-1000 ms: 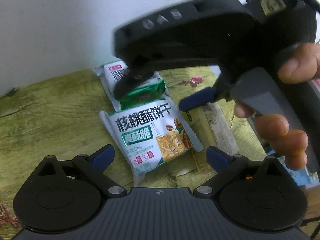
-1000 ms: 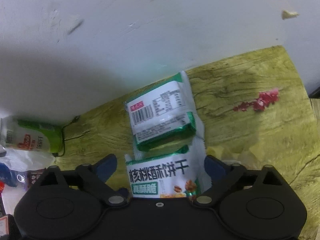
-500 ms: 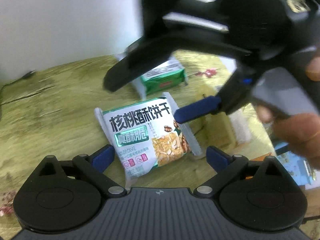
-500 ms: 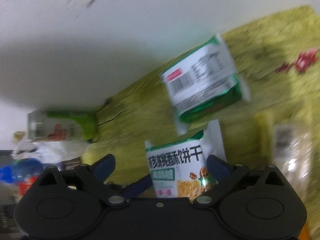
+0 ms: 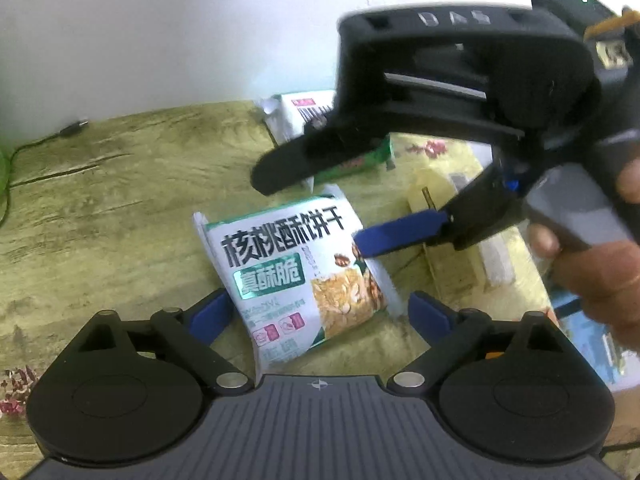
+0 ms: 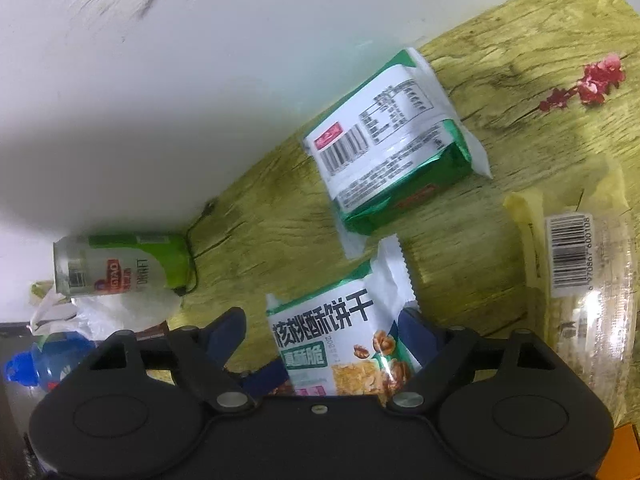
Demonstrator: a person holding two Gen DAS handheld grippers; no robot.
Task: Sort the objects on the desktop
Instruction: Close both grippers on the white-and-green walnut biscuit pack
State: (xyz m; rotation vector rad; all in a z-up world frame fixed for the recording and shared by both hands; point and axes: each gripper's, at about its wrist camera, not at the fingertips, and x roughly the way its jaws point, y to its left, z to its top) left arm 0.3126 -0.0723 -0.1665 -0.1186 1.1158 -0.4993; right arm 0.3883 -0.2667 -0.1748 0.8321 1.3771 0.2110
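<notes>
From my left wrist view the right gripper (image 5: pixel 360 216) covers most of the green packet (image 5: pixel 360 162) and blurs with motion; the hand (image 5: pixel 600 276) runs off the right edge. My own housing hides the walnut biscuit packet (image 6: pixel 340 344) bottom in the right view, and the clear-wrapped item (image 6: pixel 588 280) is cut off

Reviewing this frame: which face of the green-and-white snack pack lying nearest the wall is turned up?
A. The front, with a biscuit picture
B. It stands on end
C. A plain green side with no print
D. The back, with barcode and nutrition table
D: in the right wrist view the green-and-white snack pack lies flat with its barcode and nutrition table facing up, beyond the walnut biscuit pack.
</notes>
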